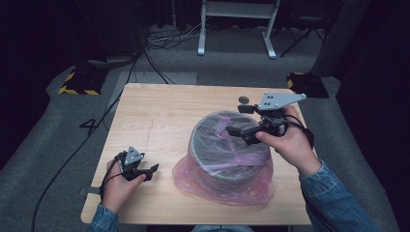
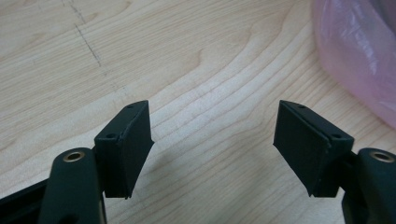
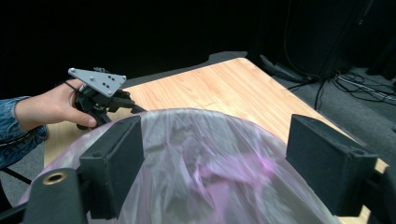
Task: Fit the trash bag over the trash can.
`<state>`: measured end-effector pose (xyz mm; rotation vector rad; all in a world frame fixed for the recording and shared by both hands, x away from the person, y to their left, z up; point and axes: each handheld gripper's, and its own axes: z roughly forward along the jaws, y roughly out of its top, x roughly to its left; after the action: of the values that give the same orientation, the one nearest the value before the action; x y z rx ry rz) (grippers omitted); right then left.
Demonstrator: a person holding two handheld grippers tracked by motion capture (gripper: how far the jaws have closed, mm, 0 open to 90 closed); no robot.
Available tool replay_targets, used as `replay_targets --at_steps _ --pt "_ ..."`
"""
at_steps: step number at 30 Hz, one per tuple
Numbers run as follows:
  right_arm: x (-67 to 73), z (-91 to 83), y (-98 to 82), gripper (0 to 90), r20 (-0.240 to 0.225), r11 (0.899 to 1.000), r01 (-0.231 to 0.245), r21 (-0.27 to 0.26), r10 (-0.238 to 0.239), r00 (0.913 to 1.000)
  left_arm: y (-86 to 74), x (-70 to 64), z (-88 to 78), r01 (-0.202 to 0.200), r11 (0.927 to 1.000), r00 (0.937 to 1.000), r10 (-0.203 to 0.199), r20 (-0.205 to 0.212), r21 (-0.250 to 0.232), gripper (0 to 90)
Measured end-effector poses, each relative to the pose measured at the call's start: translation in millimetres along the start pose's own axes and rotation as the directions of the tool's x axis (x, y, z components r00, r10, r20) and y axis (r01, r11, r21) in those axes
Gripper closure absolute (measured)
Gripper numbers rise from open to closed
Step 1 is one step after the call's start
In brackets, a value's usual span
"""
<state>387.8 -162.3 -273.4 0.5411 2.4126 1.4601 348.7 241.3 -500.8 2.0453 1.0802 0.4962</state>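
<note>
The right claw hangs over the top of the bucket, its two jaws spread wide with nothing between them; in the right gripper view the pink film passes beneath both pads without touching either. The right hand holds it level, pointing toward the middle of the surface.

The left claw sits low near the front left of the surface, just beside the bag's loose skirt, jaws also spread and pinching nothing. In the left gripper view its two black pads stand well apart above bare wood, and a fold of the pink bag shows at the upper right. The left hand grips it from below.

One grey round bucket stands right of centre on the surface, wrapped in one thin pink plastic bag that lies over its top and bunches around its base. One small dark round disc lies on the wood behind the bucket. Two denim sleeves enter from the front edge.
</note>
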Motion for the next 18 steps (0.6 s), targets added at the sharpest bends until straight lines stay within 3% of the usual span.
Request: replay_targets --at_steps 9,15,18 --pt "8.9 48.3 -1.7 15.4 -0.043 0.996 0.014 0.088 -0.011 0.9990 -2.1 4.6 0.2 0.024 0.9997 0.9997 -0.024 -0.009 0.005 26.7" --pt "12.7 73.7 -14.3 14.8 -0.058 0.985 0.031 0.168 -0.022 0.9981 -0.7 1.8 4.0 0.003 0.9985 0.9997 -0.001 -0.026 0.055 26.9" --pt "11.3 83.6 -22.4 14.5 -0.055 0.978 0.029 0.207 -0.018 0.9983 -0.5 1.8 4.2 0.003 0.9984 0.9996 -0.002 -0.026 0.057 26.6"
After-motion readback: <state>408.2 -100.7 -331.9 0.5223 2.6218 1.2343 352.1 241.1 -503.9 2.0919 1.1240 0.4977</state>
